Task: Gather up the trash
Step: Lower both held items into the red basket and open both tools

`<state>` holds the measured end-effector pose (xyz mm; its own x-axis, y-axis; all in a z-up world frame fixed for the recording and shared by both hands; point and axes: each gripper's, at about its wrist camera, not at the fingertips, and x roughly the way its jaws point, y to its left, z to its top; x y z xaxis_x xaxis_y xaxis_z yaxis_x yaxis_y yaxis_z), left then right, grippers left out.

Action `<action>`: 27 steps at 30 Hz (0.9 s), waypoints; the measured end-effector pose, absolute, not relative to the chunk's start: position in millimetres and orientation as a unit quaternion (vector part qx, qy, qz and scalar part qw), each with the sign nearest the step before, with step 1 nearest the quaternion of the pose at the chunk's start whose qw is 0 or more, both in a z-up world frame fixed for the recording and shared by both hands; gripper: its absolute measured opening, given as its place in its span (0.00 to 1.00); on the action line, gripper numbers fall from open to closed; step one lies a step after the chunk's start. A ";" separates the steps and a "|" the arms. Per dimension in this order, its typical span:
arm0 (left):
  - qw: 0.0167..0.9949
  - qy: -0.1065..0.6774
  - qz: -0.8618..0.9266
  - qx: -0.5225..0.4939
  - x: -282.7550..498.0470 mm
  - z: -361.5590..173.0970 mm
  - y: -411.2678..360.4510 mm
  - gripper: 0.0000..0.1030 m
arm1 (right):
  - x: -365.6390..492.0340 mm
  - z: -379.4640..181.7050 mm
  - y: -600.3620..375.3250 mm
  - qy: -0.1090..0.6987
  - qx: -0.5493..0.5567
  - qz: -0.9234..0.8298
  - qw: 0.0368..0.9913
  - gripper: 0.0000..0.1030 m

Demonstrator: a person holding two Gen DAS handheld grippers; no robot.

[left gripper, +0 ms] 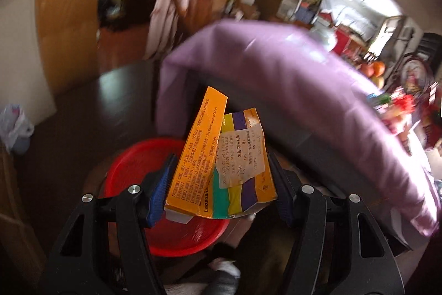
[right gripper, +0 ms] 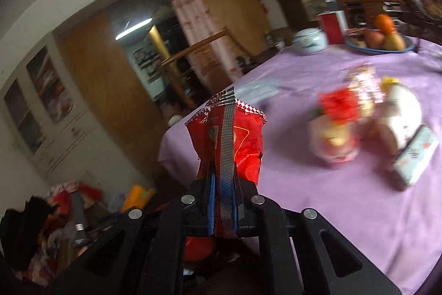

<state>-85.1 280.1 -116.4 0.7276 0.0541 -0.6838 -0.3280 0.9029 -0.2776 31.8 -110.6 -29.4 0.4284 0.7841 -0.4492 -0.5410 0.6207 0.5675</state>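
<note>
Disposal is in hand: an orange carton (left gripper: 218, 156) is clamped by the left gripper (left gripper: 221, 184) above a red basin (left gripper: 138, 165), seemingly the bin; a red wrapper (right gripper: 229, 137) is pinched by the right gripper (right gripper: 223, 201) beside the table (right gripper: 331, 198). Release over the basin is called for next.

One orange box (left gripper: 218, 159), one red wrapper (right gripper: 232, 137), one red basin (left gripper: 171, 201).

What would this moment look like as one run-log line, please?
left gripper: shut on orange box, above red basin | right gripper: shut on red wrapper, beside purple tablecloth
</note>
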 end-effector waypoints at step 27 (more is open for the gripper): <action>0.868 0.307 0.355 -0.160 -112.9 -143.3 373.9 0.94 | -36.5 -88.3 178.1 0.436 -0.009 0.511 0.741 0.93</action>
